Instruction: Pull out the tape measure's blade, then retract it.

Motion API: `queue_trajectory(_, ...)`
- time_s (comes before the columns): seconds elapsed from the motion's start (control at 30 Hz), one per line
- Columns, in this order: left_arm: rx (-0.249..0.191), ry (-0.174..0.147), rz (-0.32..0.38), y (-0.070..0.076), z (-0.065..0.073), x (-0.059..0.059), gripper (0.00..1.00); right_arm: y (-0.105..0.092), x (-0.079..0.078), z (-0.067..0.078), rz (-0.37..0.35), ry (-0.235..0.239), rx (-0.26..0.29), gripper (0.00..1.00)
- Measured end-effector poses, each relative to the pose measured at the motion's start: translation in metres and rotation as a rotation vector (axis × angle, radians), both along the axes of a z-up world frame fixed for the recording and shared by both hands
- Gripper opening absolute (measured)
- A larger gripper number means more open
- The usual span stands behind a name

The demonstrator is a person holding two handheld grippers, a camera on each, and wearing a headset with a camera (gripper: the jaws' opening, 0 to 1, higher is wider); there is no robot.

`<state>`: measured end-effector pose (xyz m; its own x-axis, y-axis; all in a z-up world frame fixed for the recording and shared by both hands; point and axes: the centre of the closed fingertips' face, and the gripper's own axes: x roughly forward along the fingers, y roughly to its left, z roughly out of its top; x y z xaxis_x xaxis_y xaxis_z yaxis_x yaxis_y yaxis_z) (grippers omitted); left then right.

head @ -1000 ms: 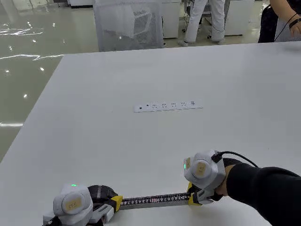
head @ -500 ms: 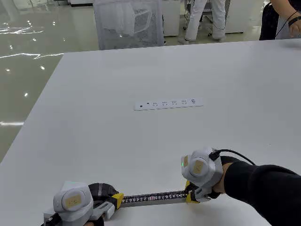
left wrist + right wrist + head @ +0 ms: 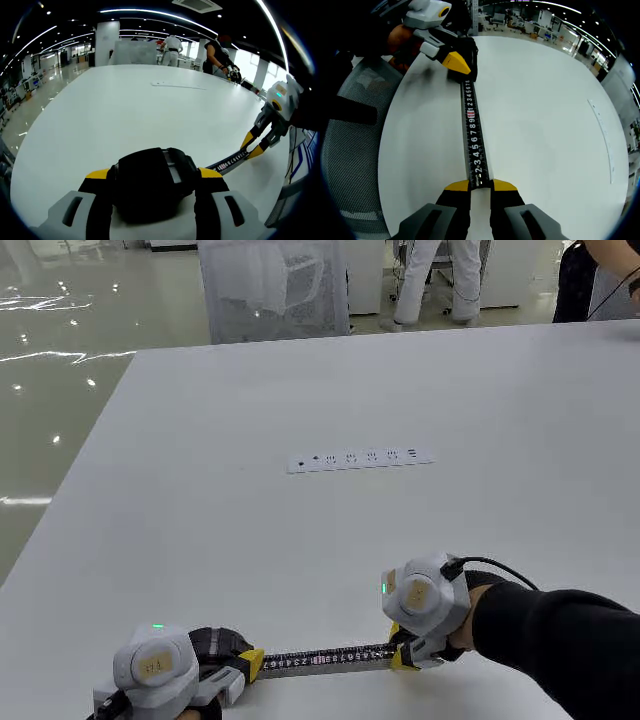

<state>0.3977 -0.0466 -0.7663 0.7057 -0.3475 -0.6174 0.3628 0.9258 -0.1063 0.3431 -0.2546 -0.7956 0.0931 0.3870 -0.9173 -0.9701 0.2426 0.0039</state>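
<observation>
**Blade stretched between two grippers**

At the lower left of the head view, the left gripper (image 3: 154, 175) is clenched around the black tape measure case (image 3: 213, 644), which sits on the white surface (image 3: 200, 500). The blade (image 3: 471, 135) runs from the case along the surface, numbers facing up. Its end is pinched between the yellow-tipped jaws of the right gripper (image 3: 480, 186), low and right of centre in the head view. A white power strip (image 3: 360, 459) lies well apart from both, near the middle of that frame.
</observation>
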Motion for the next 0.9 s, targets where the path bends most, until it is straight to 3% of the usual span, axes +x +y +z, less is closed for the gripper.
queue_trajectory(0.9, -0.003, 0.003, -0.001, 0.001, -0.001, 0.001, 0.63, 0.012, 0.002, 0.000, -0.017, -0.002, 0.007, 0.11)
